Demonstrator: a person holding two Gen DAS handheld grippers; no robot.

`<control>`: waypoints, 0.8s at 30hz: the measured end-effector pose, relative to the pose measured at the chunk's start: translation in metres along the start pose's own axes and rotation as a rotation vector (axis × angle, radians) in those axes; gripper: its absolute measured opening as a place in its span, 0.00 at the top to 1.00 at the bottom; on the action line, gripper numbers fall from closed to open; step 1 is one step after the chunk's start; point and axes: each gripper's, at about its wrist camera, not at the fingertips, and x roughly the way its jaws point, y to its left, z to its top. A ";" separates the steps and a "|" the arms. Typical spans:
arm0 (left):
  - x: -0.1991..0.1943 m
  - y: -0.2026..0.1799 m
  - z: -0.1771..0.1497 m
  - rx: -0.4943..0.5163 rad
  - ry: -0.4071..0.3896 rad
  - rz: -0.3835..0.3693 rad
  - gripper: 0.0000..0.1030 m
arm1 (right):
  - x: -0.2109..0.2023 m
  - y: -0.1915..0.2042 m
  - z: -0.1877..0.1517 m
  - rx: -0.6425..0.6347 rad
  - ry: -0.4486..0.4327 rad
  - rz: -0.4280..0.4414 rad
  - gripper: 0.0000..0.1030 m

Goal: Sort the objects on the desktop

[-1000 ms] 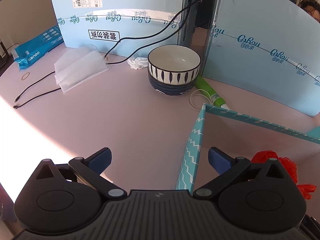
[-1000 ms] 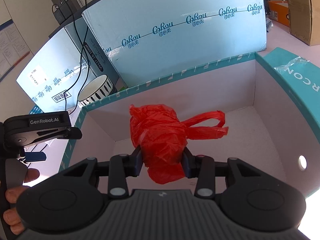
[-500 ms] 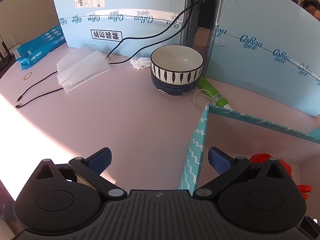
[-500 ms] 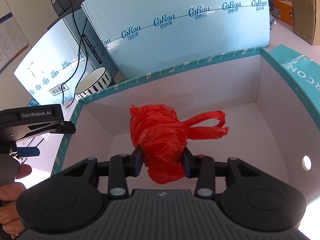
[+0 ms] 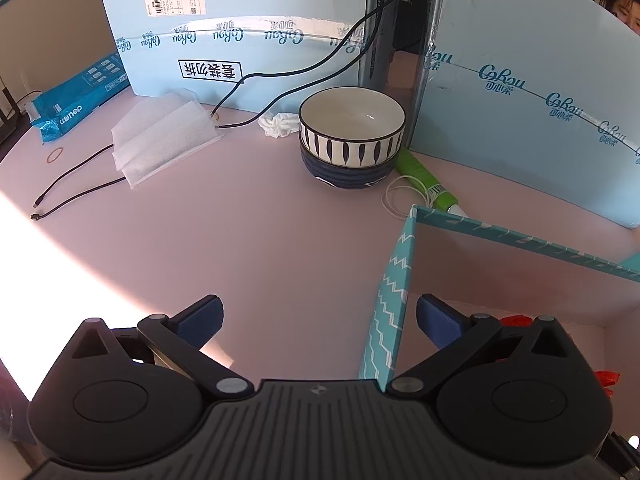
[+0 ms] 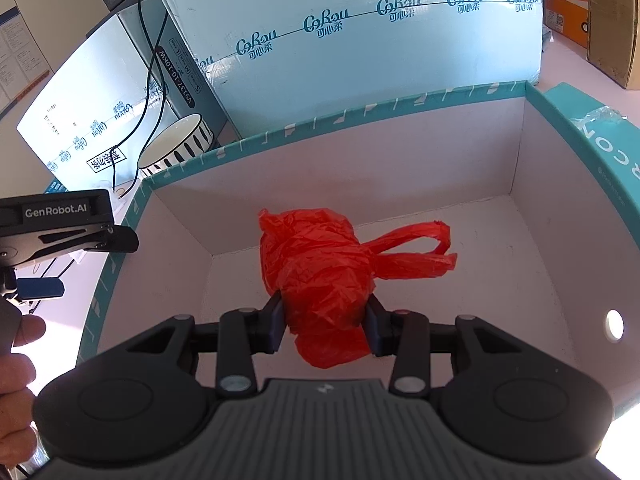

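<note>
Right wrist view: the right gripper (image 6: 325,322) has its pads pressed on both sides of a crumpled red plastic bag (image 6: 332,268), holding it above the floor of the teal box (image 6: 360,114), its loop handles trailing toward the box's right wall. Left wrist view: the left gripper (image 5: 318,318) stands wide open and holds nothing, straddling the box's left wall (image 5: 390,304) near its far-left corner. Beyond that corner, stacked striped bowls (image 5: 352,136) sit on the pink bench (image 5: 200,232) beside a green tube (image 5: 426,178).
</note>
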 end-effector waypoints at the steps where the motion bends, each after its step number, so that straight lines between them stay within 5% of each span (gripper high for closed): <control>1: 0.000 -0.001 0.000 0.001 0.001 0.001 0.00 | 0.001 0.000 0.000 0.001 0.003 -0.001 0.58; 24: 0.005 0.003 0.004 -0.010 0.009 0.000 0.00 | 0.009 0.003 0.003 -0.014 0.053 -0.020 0.56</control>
